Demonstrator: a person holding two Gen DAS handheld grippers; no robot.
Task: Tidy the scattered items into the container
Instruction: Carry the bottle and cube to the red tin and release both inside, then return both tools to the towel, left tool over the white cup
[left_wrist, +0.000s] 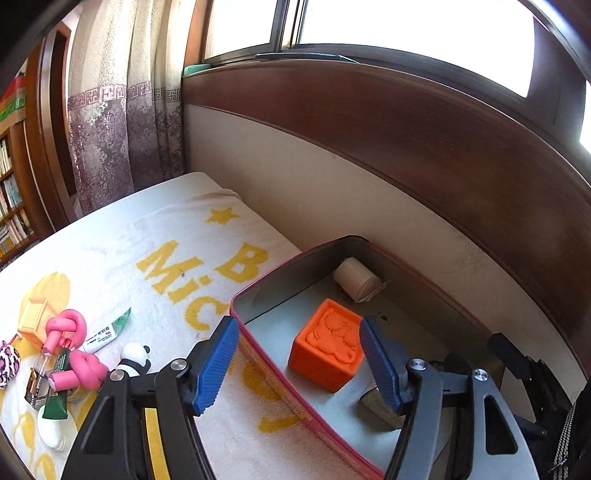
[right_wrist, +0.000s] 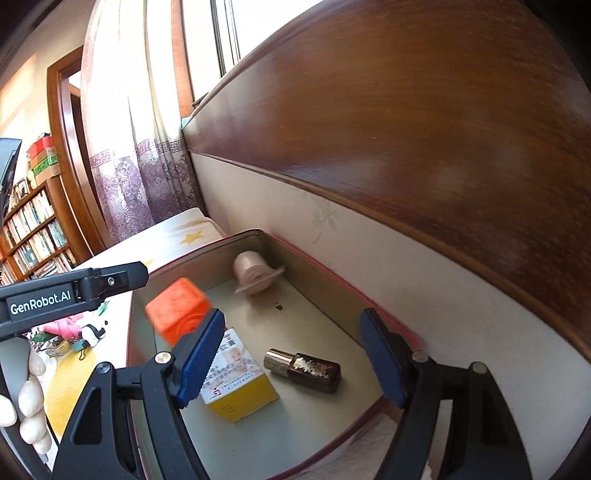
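An open tin with a pink rim lies on the bed beside the headboard. Inside it sits an orange embossed block, between the spread fingers of my left gripper; the blue pads do not press on it. In the right wrist view the orange block is blurred. My right gripper hovers open over the tin, above a yellow box and a brown bottle. A pale roll lies in the tin's far corner.
Loose items lie on the white and yellow towel at the left: a pink knotted toy, a panda figure, a small tube, a green tube. The wooden headboard stands right behind the tin. A gloved hand holds the left tool.
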